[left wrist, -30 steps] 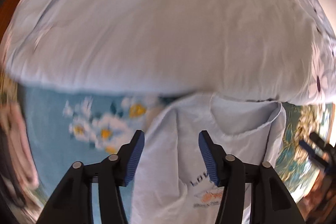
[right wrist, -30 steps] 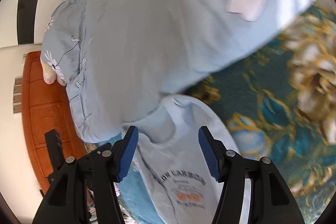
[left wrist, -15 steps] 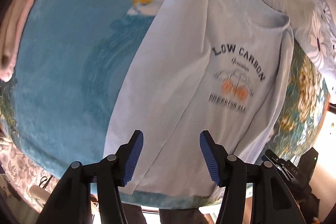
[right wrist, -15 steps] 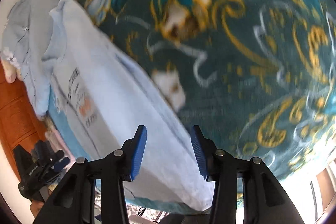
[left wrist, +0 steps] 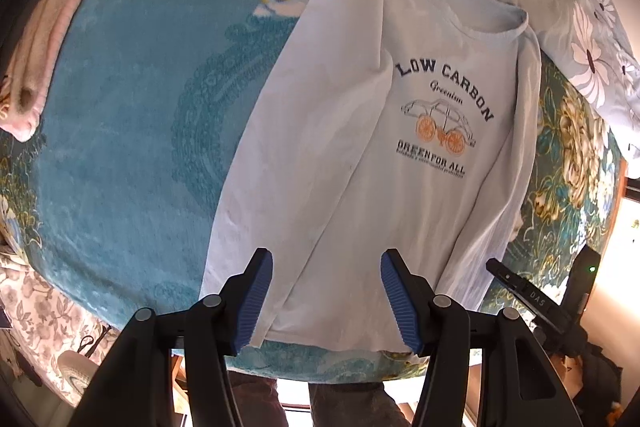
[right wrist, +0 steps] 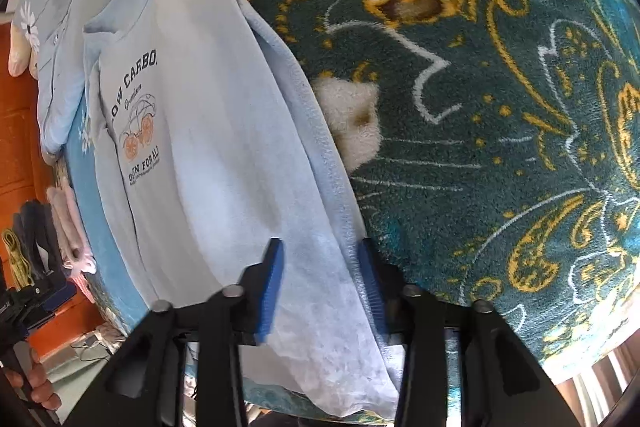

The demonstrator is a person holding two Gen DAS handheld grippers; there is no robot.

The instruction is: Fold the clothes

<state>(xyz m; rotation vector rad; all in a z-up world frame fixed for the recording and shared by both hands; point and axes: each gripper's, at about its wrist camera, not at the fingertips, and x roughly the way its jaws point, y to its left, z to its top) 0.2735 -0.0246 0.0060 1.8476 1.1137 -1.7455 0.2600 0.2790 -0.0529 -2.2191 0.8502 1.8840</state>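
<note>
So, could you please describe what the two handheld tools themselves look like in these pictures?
Both match. The left tool has two black, angular plastic fingers tipped with ribbed blue pads, with round silver pivot pins on the linkage. The right tool has the same black frame, silver pins and blue pads. No cables or sleeves are visible on either.

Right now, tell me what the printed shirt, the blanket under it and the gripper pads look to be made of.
Shirt: thin pale-blue knit, likely cotton jersey; matte, soft creases, stitched hem.
Blanket: plush fleece, probably synthetic; fuzzy pile with teal and gold floral print.
Pads: blue ribbed rubber or soft plastic, by the fine ridges, on black, probably plastic, fingers.
</note>
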